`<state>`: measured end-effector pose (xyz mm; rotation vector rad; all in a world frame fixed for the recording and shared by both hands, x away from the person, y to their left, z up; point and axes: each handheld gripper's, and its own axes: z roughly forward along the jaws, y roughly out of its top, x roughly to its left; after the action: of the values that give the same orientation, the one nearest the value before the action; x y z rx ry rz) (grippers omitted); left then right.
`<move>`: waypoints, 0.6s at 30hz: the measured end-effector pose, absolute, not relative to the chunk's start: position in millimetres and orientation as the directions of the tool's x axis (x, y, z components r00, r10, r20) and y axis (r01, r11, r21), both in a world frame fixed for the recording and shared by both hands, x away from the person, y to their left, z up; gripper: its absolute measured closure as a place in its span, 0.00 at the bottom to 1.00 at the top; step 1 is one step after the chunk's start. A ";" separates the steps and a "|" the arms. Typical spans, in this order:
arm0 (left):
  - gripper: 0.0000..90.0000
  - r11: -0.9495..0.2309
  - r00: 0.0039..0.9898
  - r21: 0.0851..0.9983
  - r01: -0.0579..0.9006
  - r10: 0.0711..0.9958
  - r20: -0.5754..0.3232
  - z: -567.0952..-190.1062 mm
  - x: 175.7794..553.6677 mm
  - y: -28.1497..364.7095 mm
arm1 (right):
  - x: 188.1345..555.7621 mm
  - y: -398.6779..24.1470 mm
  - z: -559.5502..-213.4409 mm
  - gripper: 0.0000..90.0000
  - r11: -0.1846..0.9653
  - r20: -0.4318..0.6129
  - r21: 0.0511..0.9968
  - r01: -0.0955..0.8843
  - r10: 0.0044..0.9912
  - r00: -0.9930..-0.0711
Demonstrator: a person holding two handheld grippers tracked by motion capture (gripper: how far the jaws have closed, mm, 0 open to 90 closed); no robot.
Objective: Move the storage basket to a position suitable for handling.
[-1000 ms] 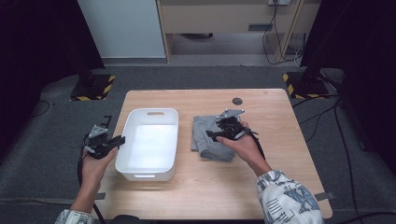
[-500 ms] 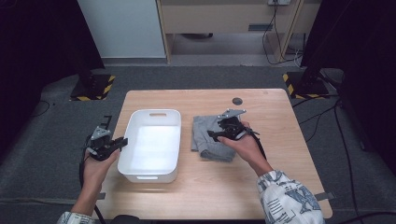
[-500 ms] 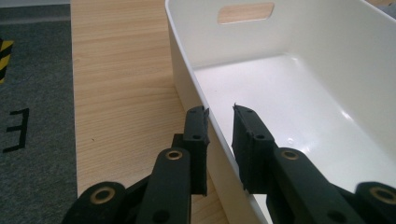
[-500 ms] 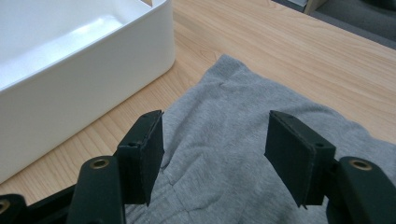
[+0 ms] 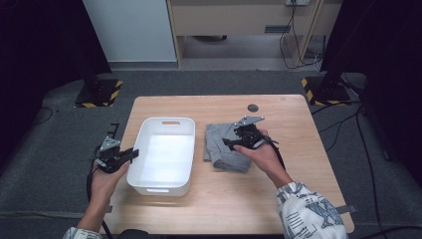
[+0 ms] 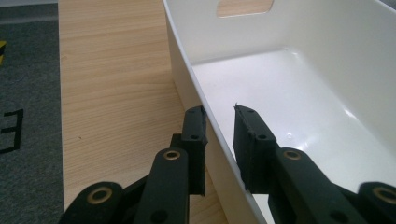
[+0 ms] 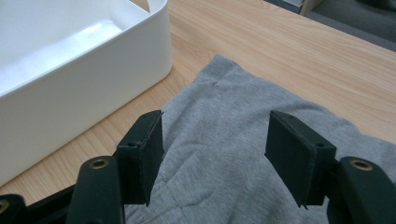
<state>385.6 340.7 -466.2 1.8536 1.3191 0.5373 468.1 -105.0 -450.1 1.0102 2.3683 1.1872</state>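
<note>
A white plastic bin (image 5: 170, 120) stands empty on the left half of the wooden table (image 5: 298, 174). My left gripper (image 5: 133, 153) is at the bin's left wall. In the left gripper view the left gripper (image 6: 218, 126) is open by a narrow gap and straddles the bin (image 6: 299, 28) wall, one jaw outside and one inside. A folded grey cloth (image 5: 219, 139) lies just right of the bin. My right gripper (image 5: 228, 143) hovers over it. Seen along its jaws, the right gripper (image 7: 215, 149) is wide open just above the cloth (image 7: 219, 140), with the bin (image 7: 93, 88) close by.
A small dark round disc (image 5: 253, 107) sits near the table's far edge. Bare wood runs along the front and right of the table. Grey carpet surrounds it, with yellow-and-black striped stand bases (image 5: 99, 94) at the far left and far right.
My left gripper has moved right, from beside the table's left edge up to the bin's left wall. The right gripper has stayed over the cloth.
</note>
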 end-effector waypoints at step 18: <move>0.82 -0.155 0.367 0.798 0.583 0.926 -0.089 -468.0 372.6 334.9 | 467.7 -105.3 -451.9 0.41 0.412 0.041 0.789 0.456 0.705 -0.708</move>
<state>372.6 334.9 -468.0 1.8472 1.3155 0.5544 467.7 -105.3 -451.9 1.0087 2.3741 1.1861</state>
